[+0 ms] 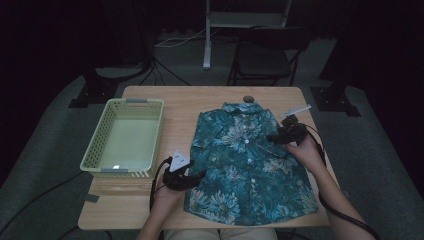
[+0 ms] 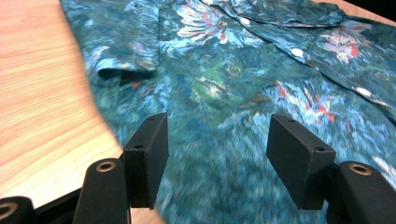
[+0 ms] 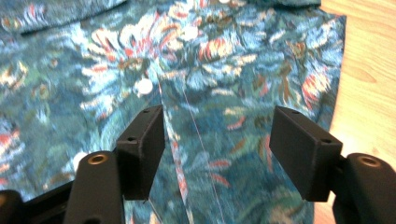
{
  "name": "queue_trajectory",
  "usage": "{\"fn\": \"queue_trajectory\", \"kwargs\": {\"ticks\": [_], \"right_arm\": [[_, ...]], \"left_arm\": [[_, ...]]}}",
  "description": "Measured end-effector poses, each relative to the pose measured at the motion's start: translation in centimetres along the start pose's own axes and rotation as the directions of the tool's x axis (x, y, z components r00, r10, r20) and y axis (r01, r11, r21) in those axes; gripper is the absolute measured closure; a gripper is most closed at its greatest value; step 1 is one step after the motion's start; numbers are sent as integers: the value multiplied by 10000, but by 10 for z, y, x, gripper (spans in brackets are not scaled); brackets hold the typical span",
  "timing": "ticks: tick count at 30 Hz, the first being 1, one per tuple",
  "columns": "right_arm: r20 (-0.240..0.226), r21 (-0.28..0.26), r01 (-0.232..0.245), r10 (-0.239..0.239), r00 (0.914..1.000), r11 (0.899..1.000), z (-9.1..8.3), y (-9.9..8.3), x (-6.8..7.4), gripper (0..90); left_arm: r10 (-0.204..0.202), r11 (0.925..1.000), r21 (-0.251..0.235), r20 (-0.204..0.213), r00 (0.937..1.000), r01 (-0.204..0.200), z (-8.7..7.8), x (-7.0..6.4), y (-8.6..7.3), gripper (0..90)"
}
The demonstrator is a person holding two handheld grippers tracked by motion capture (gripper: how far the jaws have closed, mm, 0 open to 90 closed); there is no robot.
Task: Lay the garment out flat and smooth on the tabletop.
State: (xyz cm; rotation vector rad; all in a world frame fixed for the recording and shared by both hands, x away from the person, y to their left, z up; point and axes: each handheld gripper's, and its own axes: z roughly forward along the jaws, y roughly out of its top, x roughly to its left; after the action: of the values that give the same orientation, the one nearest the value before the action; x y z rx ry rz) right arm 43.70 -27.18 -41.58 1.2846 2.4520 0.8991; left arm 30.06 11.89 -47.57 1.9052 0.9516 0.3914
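Nearest the camera, two forearms rise from the near edge of the high view, each hand carrying a hand-held gripper. On the left, the left hand-held gripper (image 1: 196,176) sits low at the near left edge of a teal floral shirt (image 1: 250,160), its black jaws spread wide with nothing between them; in the left gripper view (image 2: 215,163) those jaws hang over the cloth close to where the fabric meets bare wood, and a short sleeve (image 2: 126,51) lies folded flat just beyond. On the right, the right hand-held gripper (image 1: 278,138) hovers over the shirt's far right part near the shoulder, its jaws likewise spread and gripping nothing; in the right gripper view (image 3: 217,154) they frame the button placket, with a white button (image 3: 144,86) just beyond the left jaw. Outward from both, the shirt lies spread open-faced on the wooden counter (image 1: 150,210), collar toward the far edge, buttons in a line down its middle. Well to the left of the shirt stands a pale green plastic basket (image 1: 100,135). Beyond the counter's far edge, on the grey floor, stands a dark chair (image 1: 265,55).
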Motion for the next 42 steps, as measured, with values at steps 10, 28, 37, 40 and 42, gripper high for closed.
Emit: {"fn": "queue_trajectory", "kwargs": {"ticks": [10, 28, 37, 40, 42], "right_arm": [[-168, 505, 260, -252, 9995, 9984, 28, 13, 17, 475], [335, 1441, 968, -1026, 9942, 9848, 65, 14, 34, 643], [658, 1808, 940, -1074, 9920, 9790, 61, 20, 27, 865], [792, 1606, 680, -816, 9935, 9847, 53, 21, 19, 869], [821, 1515, 572, -703, 9941, 9868, 49, 21, 16, 869]], "left_arm": [[335, 9939, -1052, -116, 9994, -345, -19, 0, -12, 401], [329, 9882, -1500, 90, 9994, -312, -25, -1, -16, 402], [327, 9884, -1491, 162, 9993, -300, -25, -1, -16, 401], [243, 9874, -1570, 108, 9996, -223, -25, -1, -17, 402], [245, 9876, -1553, 118, 9996, -223, -25, -1, -16, 402]]}}
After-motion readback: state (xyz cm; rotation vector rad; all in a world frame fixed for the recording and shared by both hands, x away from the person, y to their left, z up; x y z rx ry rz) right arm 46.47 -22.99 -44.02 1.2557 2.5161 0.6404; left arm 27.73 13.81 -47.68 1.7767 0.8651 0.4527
